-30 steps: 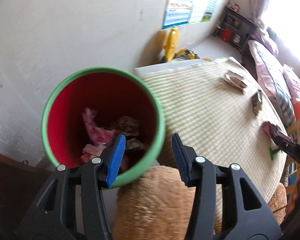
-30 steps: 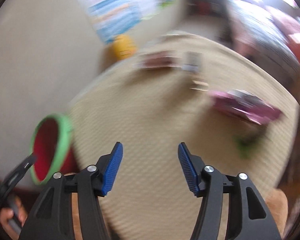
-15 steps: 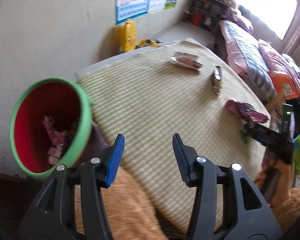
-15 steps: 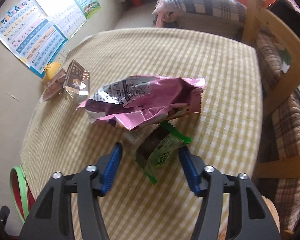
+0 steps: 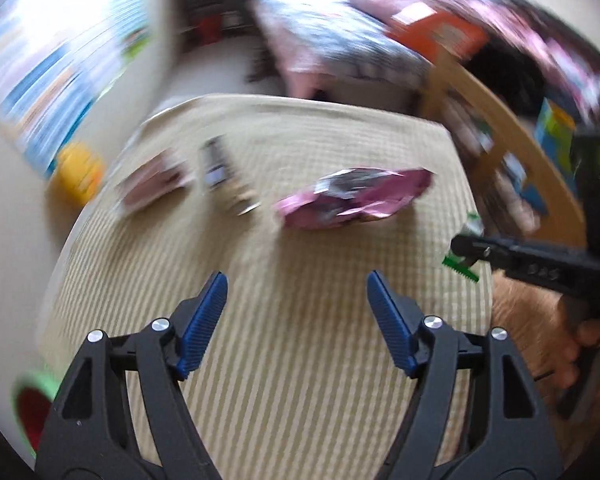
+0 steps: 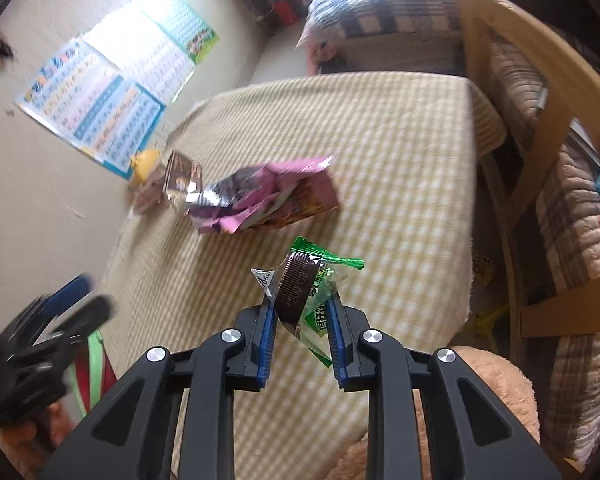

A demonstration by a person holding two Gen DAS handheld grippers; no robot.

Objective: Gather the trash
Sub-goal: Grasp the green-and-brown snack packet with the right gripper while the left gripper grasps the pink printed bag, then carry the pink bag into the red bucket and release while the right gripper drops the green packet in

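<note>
Left wrist view, blurred: left gripper [image 5: 296,320] has just been opening, jaws apart with nothing between them, hanging over the checked tablecloth [image 5: 300,420], probably lined up for the pink wrapper [image 5: 352,198] ahead; two smaller wrappers [image 5: 188,178] lie beyond, green bin [image 5: 32,392] at the lower left edge. Right wrist view: right gripper [image 6: 300,312] has just closed, clamped on the green wrapper [image 6: 312,292], lifted clear of the cloth for carrying to the bin [image 6: 90,364]; the left tool sits in front of it.

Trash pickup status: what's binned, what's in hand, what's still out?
Binned: can't tell now; only the bin's rim shows at the table's near-left edge. In hand: right claw has just closed on the green wrapper. Left claw is open, empty, its jaws just widened. Left: pink bag and at least two small wrappers on the table.
</note>
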